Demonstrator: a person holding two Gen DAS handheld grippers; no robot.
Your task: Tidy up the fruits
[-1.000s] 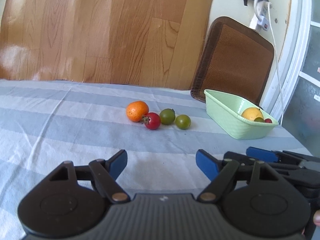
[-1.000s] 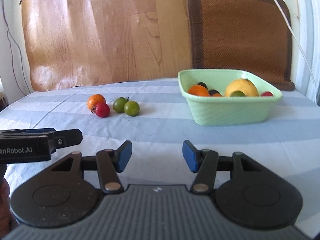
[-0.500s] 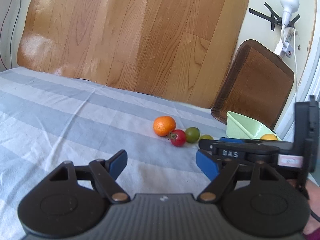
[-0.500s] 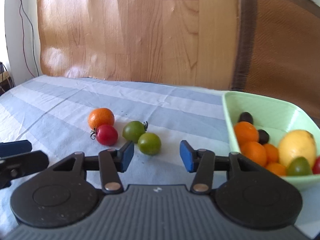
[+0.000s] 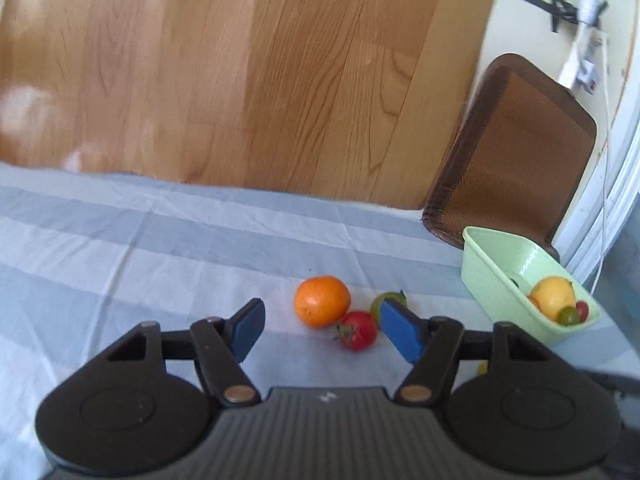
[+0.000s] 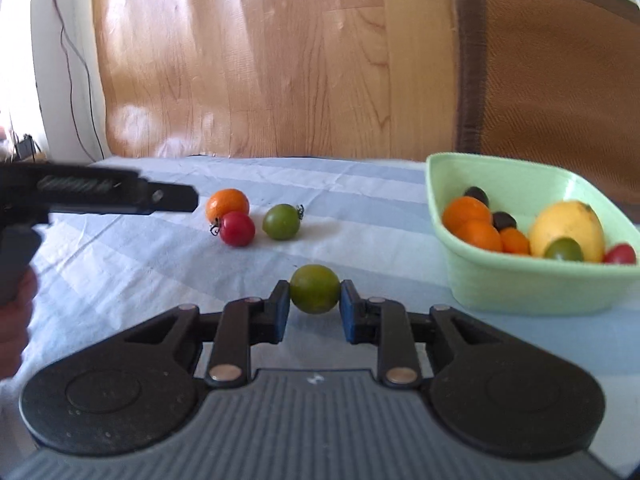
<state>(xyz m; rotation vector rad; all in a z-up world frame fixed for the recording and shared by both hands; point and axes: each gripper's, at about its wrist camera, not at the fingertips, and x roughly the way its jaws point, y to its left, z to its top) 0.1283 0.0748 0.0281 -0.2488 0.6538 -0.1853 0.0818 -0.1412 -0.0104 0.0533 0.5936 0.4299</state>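
Observation:
My right gripper [image 6: 315, 306] is shut on a green tomato [image 6: 315, 289], held just above the striped cloth. An orange [image 6: 227, 205], a red tomato [image 6: 237, 229] and another green tomato [image 6: 282, 222] lie on the cloth beyond it. The pale green bowl [image 6: 520, 284] at the right holds several fruits, among them a yellow lemon [image 6: 568, 228]. My left gripper [image 5: 322, 330] is open and empty, just short of the orange [image 5: 322, 301] and red tomato [image 5: 357, 330]; its right finger hides part of the green tomato [image 5: 384, 300]. The bowl also shows in the left wrist view [image 5: 492, 280].
A brown woven chair back [image 6: 552, 64] stands behind the bowl, against a wood-panel wall. The left gripper's body [image 6: 96, 196] reaches in from the left in the right wrist view. A power cord [image 5: 606, 184] hangs at the far right.
My right gripper has closed on the nearer green tomato and drawn it away from the other fruits. My left gripper has moved closer to the orange and red tomato.

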